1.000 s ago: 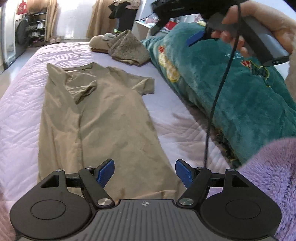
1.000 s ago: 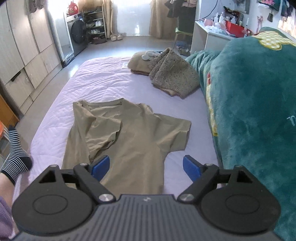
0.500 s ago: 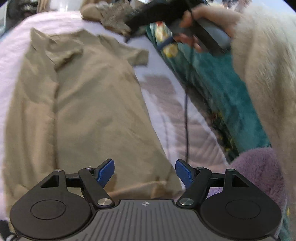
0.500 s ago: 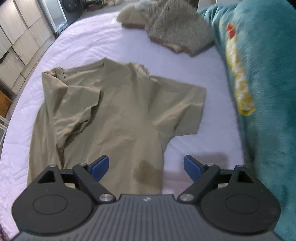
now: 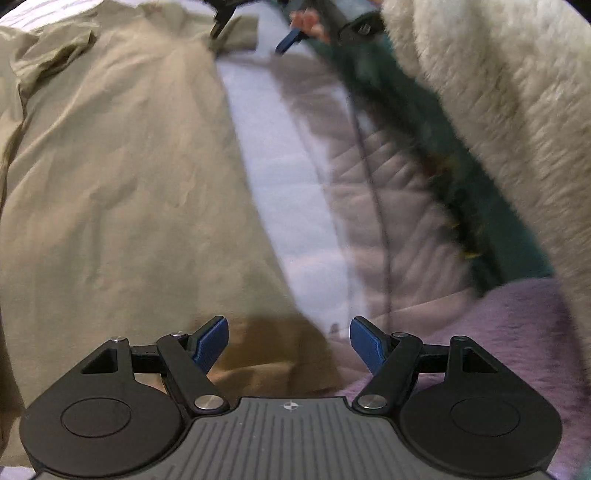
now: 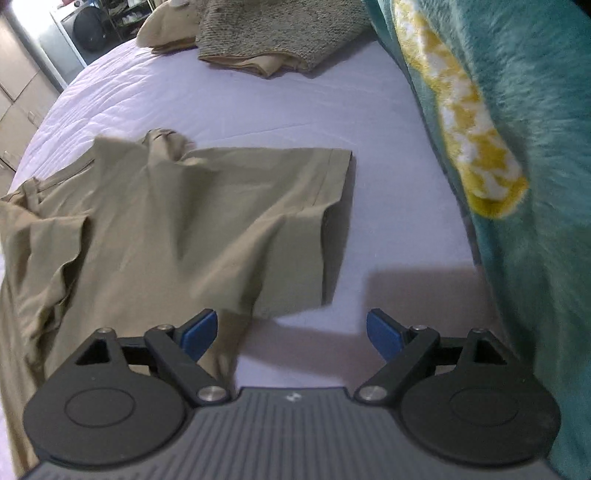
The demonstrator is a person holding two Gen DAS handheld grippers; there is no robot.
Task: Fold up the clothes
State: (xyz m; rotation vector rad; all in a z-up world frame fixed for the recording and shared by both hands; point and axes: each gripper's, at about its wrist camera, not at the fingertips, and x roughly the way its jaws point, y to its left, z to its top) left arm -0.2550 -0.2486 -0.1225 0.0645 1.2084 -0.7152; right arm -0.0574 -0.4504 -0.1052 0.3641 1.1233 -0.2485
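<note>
Khaki, one T-shirt (image 6: 184, 229) lies under two grippers, left gripper (image 5: 288, 345), right gripper (image 6: 291, 334), jaws wide, empty.

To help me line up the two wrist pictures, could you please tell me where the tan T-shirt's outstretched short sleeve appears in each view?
Left wrist view: the sleeve lies at the top edge, just left of centre, small and far, beside the right gripper.
Right wrist view: the sleeve fills the centre, flat on the lilac bedsheet.
Shared landmark: the teal blanket, along the right side in both views.
</note>
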